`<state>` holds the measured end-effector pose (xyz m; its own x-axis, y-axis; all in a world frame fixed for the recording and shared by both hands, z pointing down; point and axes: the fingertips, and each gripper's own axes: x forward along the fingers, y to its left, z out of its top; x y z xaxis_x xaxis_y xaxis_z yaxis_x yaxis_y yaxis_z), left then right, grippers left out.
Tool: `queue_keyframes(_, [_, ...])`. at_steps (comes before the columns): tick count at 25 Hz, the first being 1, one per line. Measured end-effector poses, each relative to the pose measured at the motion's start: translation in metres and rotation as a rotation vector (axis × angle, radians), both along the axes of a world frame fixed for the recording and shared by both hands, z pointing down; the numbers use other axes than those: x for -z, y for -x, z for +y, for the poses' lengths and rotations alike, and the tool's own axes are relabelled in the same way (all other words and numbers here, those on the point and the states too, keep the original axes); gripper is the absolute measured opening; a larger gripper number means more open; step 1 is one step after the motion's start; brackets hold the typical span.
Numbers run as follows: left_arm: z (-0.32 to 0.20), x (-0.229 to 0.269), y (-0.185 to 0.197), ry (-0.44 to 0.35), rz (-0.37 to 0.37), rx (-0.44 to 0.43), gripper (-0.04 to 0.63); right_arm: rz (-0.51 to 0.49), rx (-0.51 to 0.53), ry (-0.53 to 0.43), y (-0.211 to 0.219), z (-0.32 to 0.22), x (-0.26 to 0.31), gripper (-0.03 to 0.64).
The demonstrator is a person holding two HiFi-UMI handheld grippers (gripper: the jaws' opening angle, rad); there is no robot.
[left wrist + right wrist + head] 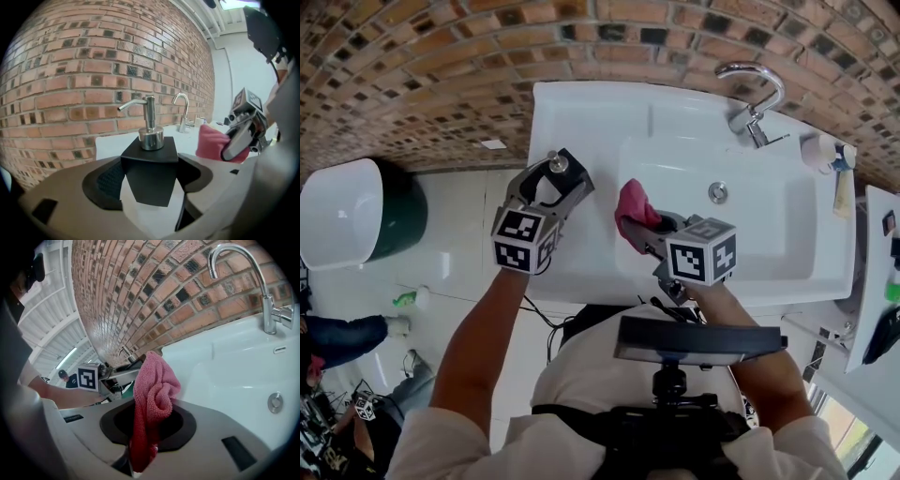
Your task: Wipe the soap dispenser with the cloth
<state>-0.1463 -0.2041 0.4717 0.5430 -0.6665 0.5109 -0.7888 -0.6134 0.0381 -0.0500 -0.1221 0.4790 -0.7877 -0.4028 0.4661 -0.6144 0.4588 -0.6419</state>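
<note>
head view: white sink counter (pixel 572 112) against a brick wall (pixel 441 66), chrome faucet (pixel 755 98) at the back of the basin (pixel 778 225), drain (pixel 718 192) mid-basin. soap dispenser (pixel 553 164) stands on the counter's left part, just left of the basin, black body w/ a chrome pump on top. left gripper (pixel 558 178) reaches in from the near edge and its fingers straddle the dispenser, one each side. left gripper view shows the black body filling the gap btw them, the textured pad against its left face and the other finger against its right. so the fingers stand wide but closed on it, w/ the spout pointing to that view's left and bare white counter showing below it. right gripper (pixel 645 230) sits just right of that, over the basin's near-left corner, fingers clamped on a pink cloth (pixel 633 204). right gripper view has the cloth pinched low btw the closed fingers, w/ the rest bunched up above them and folded over at the top. cloth is near the dispenser but apart from it, a strip of white showing btw them. both grippers point away from the person and somewhat down. small bottles (pixel 820 150) stand right of the faucet. a white tub (pixel 337 211) sits off to the left, well apart from the sink.
</note>
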Motion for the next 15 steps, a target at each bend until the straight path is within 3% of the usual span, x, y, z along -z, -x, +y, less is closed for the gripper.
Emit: queue_keyframes(15, [-0.157,0.0,-0.012,-0.063,0.017,0.336,0.35,0.018,-0.111,0.045,-0.073,-0.016,-0.021,0.098])
